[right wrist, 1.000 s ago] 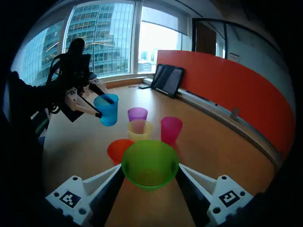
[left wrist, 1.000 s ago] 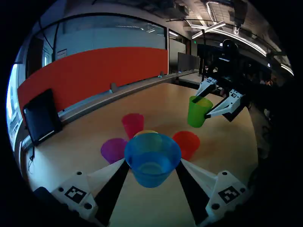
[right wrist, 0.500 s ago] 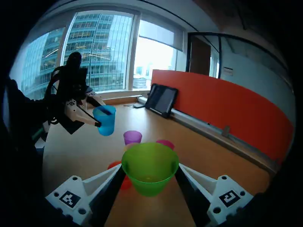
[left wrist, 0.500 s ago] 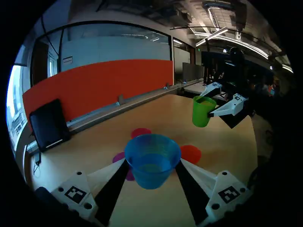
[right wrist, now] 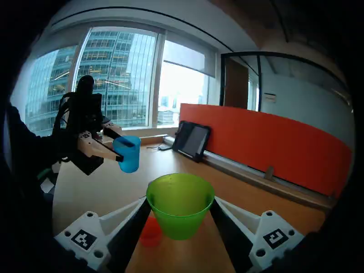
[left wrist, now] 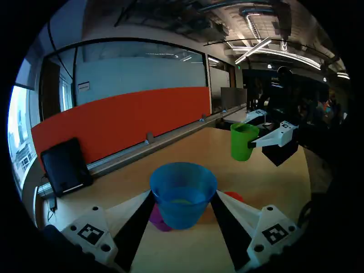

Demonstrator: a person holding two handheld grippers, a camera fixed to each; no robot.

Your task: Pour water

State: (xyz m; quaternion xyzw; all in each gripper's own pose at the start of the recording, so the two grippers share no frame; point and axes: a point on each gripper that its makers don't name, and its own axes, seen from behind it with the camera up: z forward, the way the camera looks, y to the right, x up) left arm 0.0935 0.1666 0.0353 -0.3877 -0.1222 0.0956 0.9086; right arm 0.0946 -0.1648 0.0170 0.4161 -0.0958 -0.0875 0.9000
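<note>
1. Up close in the left gripper view, the left gripper (left wrist: pixel 183 199) has its white fingers (left wrist: pixel 132 214) pressed in on either side of a blue cup (left wrist: pixel 183 193). The cup is upright and lifted clear of the desk (left wrist: pixel 268 177), with what looks like a little water low inside it.
2. Just beneath the blue cup, a purple cup (left wrist: pixel 159 219) peeks out at its left and a red cup (left wrist: pixel 235 195) at its right, both standing on the desk.
3. Farther off to the right, the right gripper (left wrist: pixel 246 134) holds a green cup (left wrist: pixel 242 142) upright in the air, one finger on each side. I cannot tell whether it holds anything.
4. At the far left a dark tablet (left wrist: pixel 66 166) leans against the orange partition (left wrist: pixel 132 116) that runs along the far edge of the desk.
5. Near the camera in the right gripper view, the green cup sits upright between the right gripper's two fingers, which are closed in on its walls. It is raised off the desk, and the red cup stands on the wood below it, to the left.
6. Farther away at the left, the left gripper carries the blue cup well above the desk, almost upright, with a dark sleeve (right wrist: pixel 29 157) behind it.
7. Beyond them stand tall windows (right wrist: pixel 113 77), with the tablet and the orange partition to the right.
</note>
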